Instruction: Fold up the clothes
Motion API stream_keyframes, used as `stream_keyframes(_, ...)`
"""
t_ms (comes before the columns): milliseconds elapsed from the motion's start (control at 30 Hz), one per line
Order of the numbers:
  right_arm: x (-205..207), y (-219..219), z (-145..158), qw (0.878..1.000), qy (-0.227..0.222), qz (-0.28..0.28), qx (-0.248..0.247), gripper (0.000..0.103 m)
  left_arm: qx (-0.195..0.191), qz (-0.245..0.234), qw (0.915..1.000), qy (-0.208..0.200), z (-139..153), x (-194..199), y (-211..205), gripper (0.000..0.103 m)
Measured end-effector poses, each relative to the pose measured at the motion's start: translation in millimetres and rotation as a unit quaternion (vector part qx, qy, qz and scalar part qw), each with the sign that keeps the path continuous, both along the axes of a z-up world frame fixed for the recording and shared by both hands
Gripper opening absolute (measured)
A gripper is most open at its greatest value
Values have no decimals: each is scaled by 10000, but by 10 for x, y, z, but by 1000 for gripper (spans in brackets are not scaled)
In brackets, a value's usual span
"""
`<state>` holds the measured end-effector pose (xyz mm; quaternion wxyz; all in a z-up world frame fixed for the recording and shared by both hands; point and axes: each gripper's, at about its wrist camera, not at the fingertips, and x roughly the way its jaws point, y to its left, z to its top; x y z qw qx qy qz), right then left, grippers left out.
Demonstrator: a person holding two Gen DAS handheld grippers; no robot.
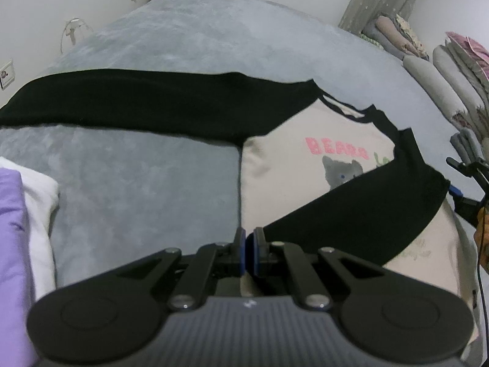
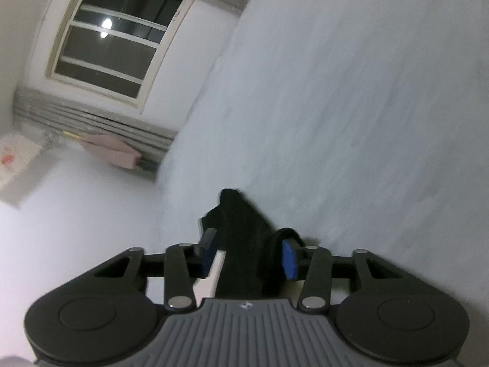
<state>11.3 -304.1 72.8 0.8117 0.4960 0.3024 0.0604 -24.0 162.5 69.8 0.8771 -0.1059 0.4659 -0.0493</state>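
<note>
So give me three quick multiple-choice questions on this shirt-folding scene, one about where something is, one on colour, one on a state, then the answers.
1. Where does the purple cloth lie in the left wrist view?
A. far left edge
B. on the shirt's chest
C. by the window

2. What colour are the letters on the shirt?
A. green
B. pink
C. yellow

3. How does the left tool stand?
A. wide open
B. shut
C. out of view

Answers: 1 A, it lies beside white cloth at the left edge; 2 B, the word above the grey cat print is pink; 3 B, its blue pads meet with no gap.
</note>
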Motion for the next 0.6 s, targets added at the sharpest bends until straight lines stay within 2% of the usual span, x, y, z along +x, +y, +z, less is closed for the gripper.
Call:
stream_keyframes(100, 51, 131, 46, 9959, -1, 336, -841, 34, 46, -45, 10000, 45, -38, -29, -16, 4)
stream_keyframes(133, 77, 185, 67, 9911, 31, 530, -1222, 27, 49, -39, 10000, 52, -47, -36, -2, 4)
stream_keyframes(200, 101, 237, 91, 9831, 75, 727, -1679, 20, 49, -18, 10000, 70, -64, -36, 33, 4)
stream_keyframes(367, 125, 115, 156, 9849, 240, 835, -1497, 17, 194, -147, 9997, 41, -104, -50, -10, 4)
stream_keyframes(433, 164, 184, 215, 9747, 287, 1236, -1838, 18, 248, -224, 9994, -3, -93, -59, -25, 4)
stream_keyframes(567, 99, 309, 413, 9343, 326, 2120, -2846, 21, 336, -256, 9991, 21, -118, -45, -48, 5)
stream_keyframes(600, 91, 325, 458, 9261, 378, 2132, -3091, 32, 382, -271, 9989, 19, -119, -44, -63, 5)
